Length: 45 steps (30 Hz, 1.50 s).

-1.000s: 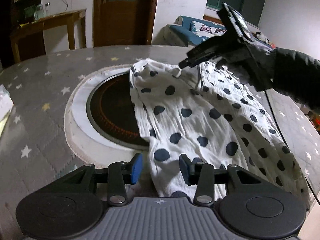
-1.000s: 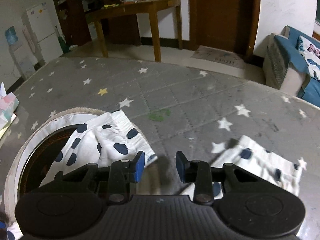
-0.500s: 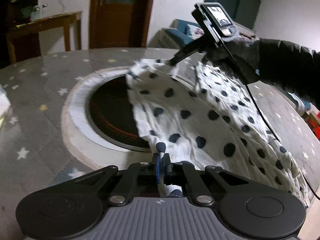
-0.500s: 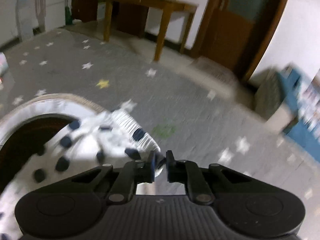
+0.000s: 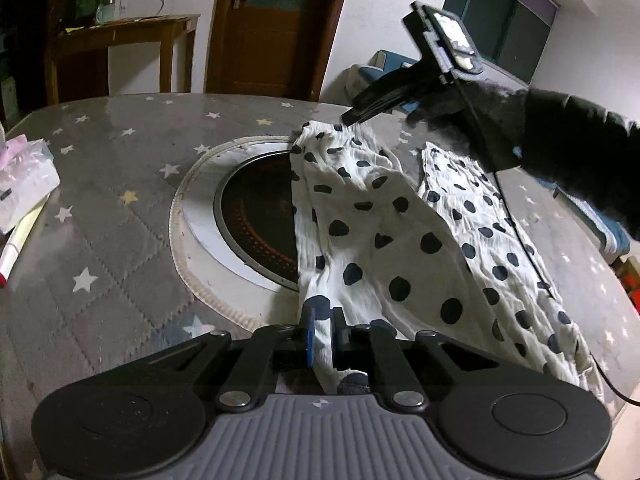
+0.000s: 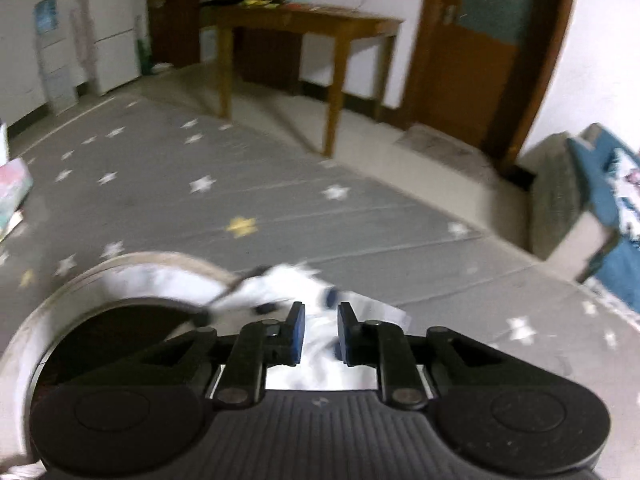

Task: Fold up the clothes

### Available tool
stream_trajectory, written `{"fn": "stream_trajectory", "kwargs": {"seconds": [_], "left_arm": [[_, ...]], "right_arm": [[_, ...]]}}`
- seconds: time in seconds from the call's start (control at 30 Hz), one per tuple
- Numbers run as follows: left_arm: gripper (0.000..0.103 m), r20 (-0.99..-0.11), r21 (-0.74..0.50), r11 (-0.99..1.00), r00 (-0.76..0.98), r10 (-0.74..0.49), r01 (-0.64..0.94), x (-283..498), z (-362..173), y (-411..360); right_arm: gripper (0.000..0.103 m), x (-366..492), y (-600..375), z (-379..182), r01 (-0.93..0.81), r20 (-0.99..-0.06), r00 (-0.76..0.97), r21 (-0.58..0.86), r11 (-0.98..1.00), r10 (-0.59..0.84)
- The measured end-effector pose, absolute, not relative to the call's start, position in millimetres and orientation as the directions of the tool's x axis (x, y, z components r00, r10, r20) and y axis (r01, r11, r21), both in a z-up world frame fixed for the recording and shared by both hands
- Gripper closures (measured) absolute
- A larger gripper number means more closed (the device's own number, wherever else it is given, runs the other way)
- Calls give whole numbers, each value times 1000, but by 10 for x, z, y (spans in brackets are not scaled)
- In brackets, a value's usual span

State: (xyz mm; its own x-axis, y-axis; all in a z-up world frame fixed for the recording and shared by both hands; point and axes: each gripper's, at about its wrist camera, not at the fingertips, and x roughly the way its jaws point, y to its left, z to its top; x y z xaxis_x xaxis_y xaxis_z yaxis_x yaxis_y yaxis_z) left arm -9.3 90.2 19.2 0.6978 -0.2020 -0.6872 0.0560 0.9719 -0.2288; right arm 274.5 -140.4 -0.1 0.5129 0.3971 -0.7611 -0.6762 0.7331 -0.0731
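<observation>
A white garment with dark polka dots [image 5: 380, 232] lies across the grey star-patterned table [image 5: 120, 160], partly over a round black recess [image 5: 256, 216]. My left gripper [image 5: 323, 320] pinches the garment's near hem; its jaws are opening slightly, with cloth filling the gap. At the far end, my right gripper [image 5: 348, 118] holds the garment's other end a little off the table. In the blurred right wrist view the right gripper [image 6: 320, 320] has white cloth [image 6: 280, 280] bunched between its pads, and its jaws are opening slightly too.
A person's dark sleeve [image 5: 560, 148] and a black cable [image 5: 516, 232] cross above the garment's right side. A tissue pack [image 5: 24, 176] sits at the table's left edge. Beyond the table stand a wooden side table [image 6: 304, 20], a door and a blue sofa [image 6: 608, 200].
Both grippers went from open to closed on the garment's two ends. The right one then lifted its end and carried it leftward; the cloth between them is now pulled straighter.
</observation>
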Motion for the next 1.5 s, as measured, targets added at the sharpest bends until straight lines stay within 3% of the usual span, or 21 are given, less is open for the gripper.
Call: {"fn": "stream_trajectory", "kwargs": {"seconds": [0.07, 0.33, 0.43, 0.5, 0.57, 0.67, 0.83, 1.1, 1.17, 1.37, 1.5], "left_arm": [[73, -688, -248, 967, 693, -214, 52, -123, 193, 919], [72, -708, -276, 957, 653, -268, 94, -154, 56, 804], [75, -711, -282, 955, 648, -274, 94, -121, 10, 782], [80, -707, -287, 953, 650, -277, 94, -107, 2, 779], [93, -706, -286, 954, 653, -276, 95, -100, 3, 774], [99, -710, -271, 959, 655, -259, 85, -107, 14, 786], [101, -714, -241, 969, 665, -219, 61, -169, 51, 847], [100, -700, -234, 971, 684, -205, 52, -300, 167, 850], [99, -684, -229, 972, 701, -203, 58, -285, 229, 816], [98, -626, -209, 975, 755, -193, 76, -102, 402, 664], [98, -601, -207, 971, 768, -222, 118, 93, 380, 584]], "right_arm": [[82, 2716, -1306, -46, -701, -772, 471, -35, 712, 426], [83, 2673, -972, -284, -713, -806, 431, -28, 700, 406], [98, 2630, -910, -291, -726, -799, 432, -33, 687, 418], [99, 2604, -857, -272, -740, -789, 418, -8, 673, 451], [99, 2552, -809, -225, -761, -772, 397, 25, 648, 496], [99, 2421, -747, -100, -804, -731, 353, 82, 589, 584], [94, 2248, -751, 182, -829, -692, 338, 103, 550, 638], [89, 1961, -1415, 399, -794, -731, 423, -14, 608, 536], [82, 1783, -1664, 377, -785, -746, 430, -32, 618, 508], [79, 1116, -2413, 231, -763, -793, 419, -43, 645, 443], [70, 605, -2759, 95, -757, -800, 420, -48, 652, 428]]}}
